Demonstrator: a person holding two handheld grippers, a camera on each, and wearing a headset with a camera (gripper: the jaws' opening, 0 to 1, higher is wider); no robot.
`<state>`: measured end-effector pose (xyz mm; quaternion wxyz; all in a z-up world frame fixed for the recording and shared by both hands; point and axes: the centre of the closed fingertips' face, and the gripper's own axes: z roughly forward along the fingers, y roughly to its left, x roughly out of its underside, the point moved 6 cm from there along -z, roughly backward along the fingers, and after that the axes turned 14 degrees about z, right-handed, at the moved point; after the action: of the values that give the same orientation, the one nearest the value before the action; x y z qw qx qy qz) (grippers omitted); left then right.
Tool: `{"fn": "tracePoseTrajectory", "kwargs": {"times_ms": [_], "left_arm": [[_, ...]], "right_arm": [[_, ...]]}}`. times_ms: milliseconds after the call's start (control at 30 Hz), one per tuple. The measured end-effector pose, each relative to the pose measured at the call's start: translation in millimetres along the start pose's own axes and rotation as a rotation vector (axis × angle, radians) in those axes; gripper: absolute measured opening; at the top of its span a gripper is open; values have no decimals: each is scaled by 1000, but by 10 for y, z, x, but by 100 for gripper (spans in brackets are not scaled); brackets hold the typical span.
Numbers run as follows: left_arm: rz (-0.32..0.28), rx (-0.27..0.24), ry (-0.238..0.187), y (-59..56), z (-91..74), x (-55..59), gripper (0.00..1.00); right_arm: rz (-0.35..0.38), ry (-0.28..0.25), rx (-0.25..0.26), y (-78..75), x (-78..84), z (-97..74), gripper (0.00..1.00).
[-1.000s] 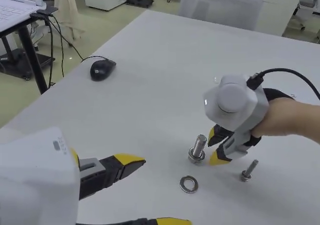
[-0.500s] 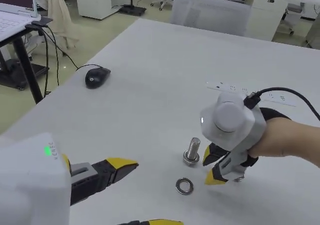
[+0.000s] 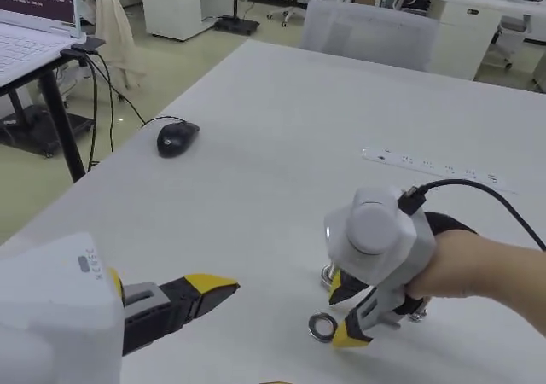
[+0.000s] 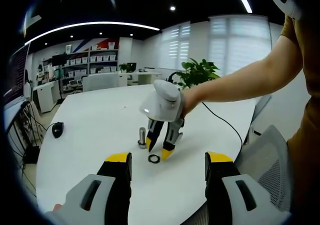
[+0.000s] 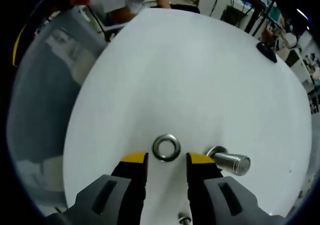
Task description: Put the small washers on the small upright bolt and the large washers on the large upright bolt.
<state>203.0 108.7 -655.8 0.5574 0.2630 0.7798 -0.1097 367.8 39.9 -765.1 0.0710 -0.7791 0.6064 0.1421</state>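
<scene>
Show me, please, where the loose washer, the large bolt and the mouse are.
loose washer [image 5: 156, 148]: right gripper view, left side of its ring.
large bolt [image 5: 229, 162]: right gripper view, middle of its shank.
mouse [image 3: 177, 136]: head view, top of its shell.

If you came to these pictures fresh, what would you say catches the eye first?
The right gripper draws the eye first, pointed down at the white table with its jaws open just short of a loose washer. Right beside the washer stands the large upright bolt. In the near foreground the yellow-tipped left gripper hangs open, apart from both.
</scene>
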Motion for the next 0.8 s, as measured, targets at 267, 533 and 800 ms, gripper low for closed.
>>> {"fn": "tracePoseTrajectory", "kwargs": {"times_ms": [267, 533, 800], "left_arm": [[-8, -8, 0, -13, -2, 4, 58], [-6, -11, -6, -29, 14, -25, 58], [-10, -15, 1, -42, 13, 2, 58]], "right_arm": [[-11, -27, -21, 54, -21, 53, 31], [-6, -36, -25, 22, -13, 47, 28], [-11, -28, -19, 21, -17, 46, 27]]}}
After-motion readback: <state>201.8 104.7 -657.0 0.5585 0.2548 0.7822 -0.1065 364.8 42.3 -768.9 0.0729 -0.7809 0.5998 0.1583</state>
